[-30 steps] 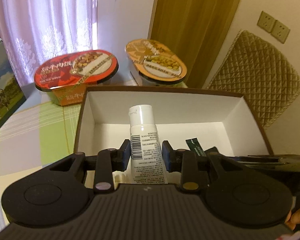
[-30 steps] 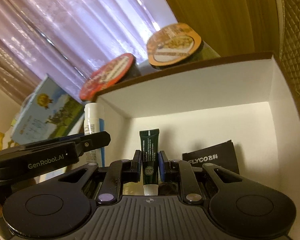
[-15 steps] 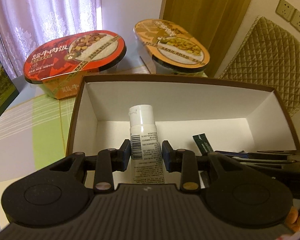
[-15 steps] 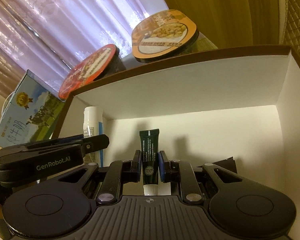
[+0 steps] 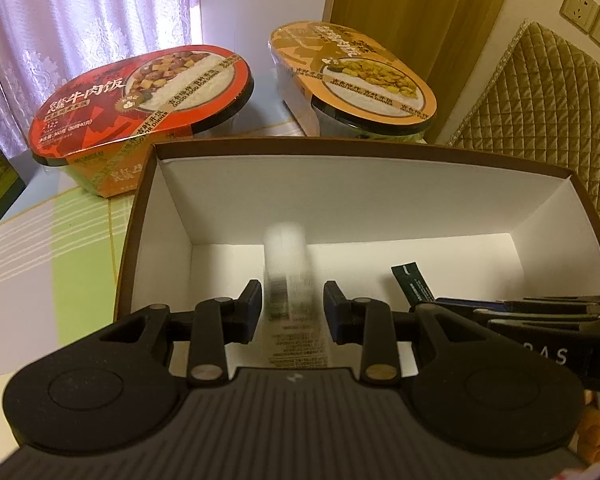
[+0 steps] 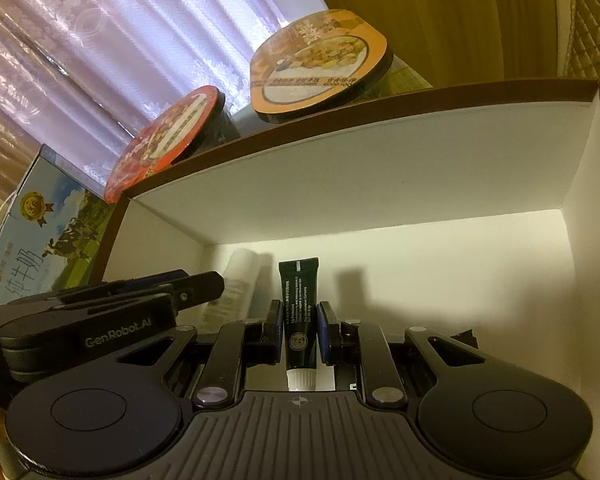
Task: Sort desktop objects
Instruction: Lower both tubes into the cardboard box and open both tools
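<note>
Both grippers are inside a brown cardboard box point(image 5: 380, 200) with white inner walls. My left gripper point(image 5: 292, 304) has its jaws parted, and a white tube point(image 5: 288, 280) with a barcode sits blurred between them, free of the pads. The tube also shows in the right wrist view point(image 6: 236, 284). My right gripper point(image 6: 299, 322) is shut on a dark green tube point(image 6: 299, 304), cap end toward the camera. The green tube's end shows in the left wrist view point(image 5: 412, 286).
A red-lidded rice bowl point(image 5: 140, 92) and an orange-lidded bowl point(image 5: 352, 64) stand behind the box. A milk carton point(image 6: 40, 252) stands to the left. A quilted chair back point(image 5: 540, 108) is on the right. A black packet point(image 6: 466, 336) lies in the box.
My left gripper has opened and the white tube is dropping, blurred, into the box. Both grippers have gone lower into the box. The right gripper still holds the green tube.
</note>
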Motion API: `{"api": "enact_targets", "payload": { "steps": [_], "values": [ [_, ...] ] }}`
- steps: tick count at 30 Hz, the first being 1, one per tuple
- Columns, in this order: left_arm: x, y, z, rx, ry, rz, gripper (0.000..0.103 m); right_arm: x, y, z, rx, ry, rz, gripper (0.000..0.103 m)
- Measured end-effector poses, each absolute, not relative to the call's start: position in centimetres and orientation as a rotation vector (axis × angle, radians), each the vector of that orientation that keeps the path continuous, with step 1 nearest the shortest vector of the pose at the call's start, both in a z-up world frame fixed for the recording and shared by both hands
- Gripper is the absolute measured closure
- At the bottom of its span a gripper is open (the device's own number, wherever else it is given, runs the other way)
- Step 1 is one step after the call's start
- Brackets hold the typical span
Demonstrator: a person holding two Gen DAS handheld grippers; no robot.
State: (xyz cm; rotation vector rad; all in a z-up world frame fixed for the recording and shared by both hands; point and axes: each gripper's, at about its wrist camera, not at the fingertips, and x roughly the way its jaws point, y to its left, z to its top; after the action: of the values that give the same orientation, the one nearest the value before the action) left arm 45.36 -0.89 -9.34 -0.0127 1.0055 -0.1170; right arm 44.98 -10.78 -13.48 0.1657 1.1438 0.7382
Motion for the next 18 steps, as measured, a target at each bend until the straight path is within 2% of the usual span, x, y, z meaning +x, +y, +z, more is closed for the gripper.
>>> {"api": "enact_targets", "payload": {
  "steps": [9, 11, 13, 15, 18],
  "values": [
    [45.1, -0.6, -8.8, -0.017, 0.996, -0.124, 0.074, 44.5, -10.4, -13.3, 0.150, 1.111, 0.782, 0.087],
    [44.9, -0.4, -8.7, -0.021, 1.000, -0.123, 0.074, 44.3, -10.4, -12.9, 0.137, 1.086, 0.783, 0.081],
    [44.7, -0.2, -8.6, -0.022, 1.002, -0.121, 0.073, 44.1, -10.5, -12.7, 0.120, 1.069, 0.773, 0.058],
    [44.4, -0.1, -8.4, -0.027, 1.004, -0.125, 0.073, 43.8, -10.7, -12.3, 0.105, 1.046, 0.769, 0.050],
    [43.8, -0.1, -8.0, -0.029, 1.002, -0.130, 0.069, 43.3, -10.9, -11.7, 0.074, 1.020, 0.771, 0.045]
  ]
}}
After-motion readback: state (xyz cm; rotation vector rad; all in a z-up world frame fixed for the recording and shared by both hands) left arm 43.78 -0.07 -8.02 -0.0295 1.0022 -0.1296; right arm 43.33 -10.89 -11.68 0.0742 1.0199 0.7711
